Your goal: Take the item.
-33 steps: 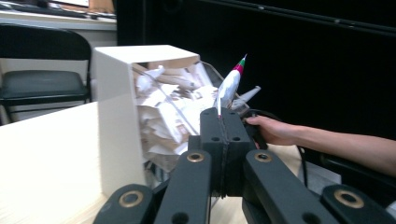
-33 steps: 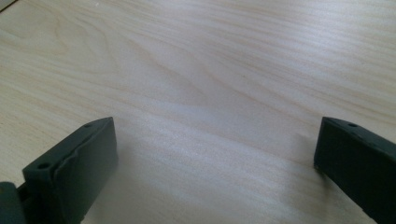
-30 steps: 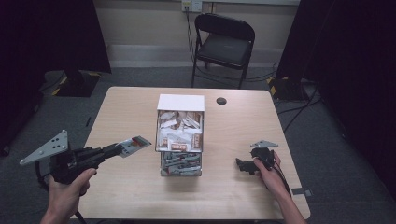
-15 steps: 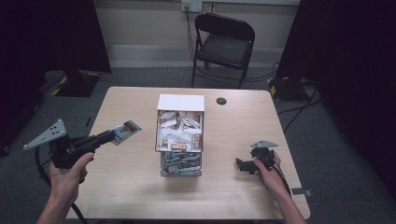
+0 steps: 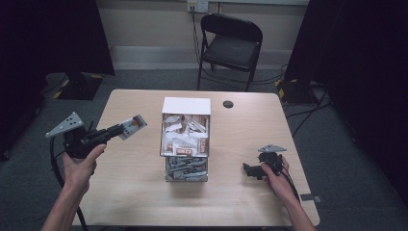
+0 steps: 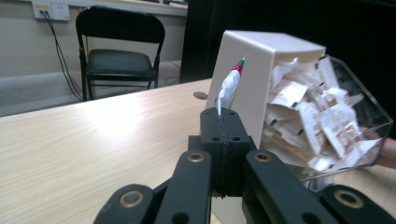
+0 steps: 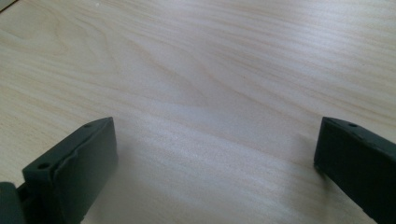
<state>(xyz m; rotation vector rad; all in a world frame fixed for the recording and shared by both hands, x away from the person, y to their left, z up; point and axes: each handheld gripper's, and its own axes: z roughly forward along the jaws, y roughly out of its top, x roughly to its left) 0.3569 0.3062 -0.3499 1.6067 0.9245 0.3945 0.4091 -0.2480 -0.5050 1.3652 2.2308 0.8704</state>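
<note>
While the left claw (image 5: pixel 111 133) hangs above the table's left edge, its jaws are pressed tight together on one flat sachet (image 5: pixel 132 125), which sticks out beyond the tips towards the clear dispenser box (image 5: pixel 185 139) in the middle of the table (image 5: pixel 250 202). In the left gripper view the same sachet (image 6: pixel 229 85) stands edge-on from the closed jaws, white with a red and green end, clear of the box and of the tabletop. The box is packed with more sachets in its upper bay and darker ones in its lower bay, under a white lid at the far side.

The right claw (image 5: pixel 253 169) rests on the wood near the right edge, towards the near right corner; the right gripper view shows its jaws spread wide with bare wood between them and nothing held.

This looks like the carrying step: a sachet is in the air beside the box. The next move likely calls for choosing a spot, lowering the left claw gently, and parting the jaws only once the sachet is seated.
</note>
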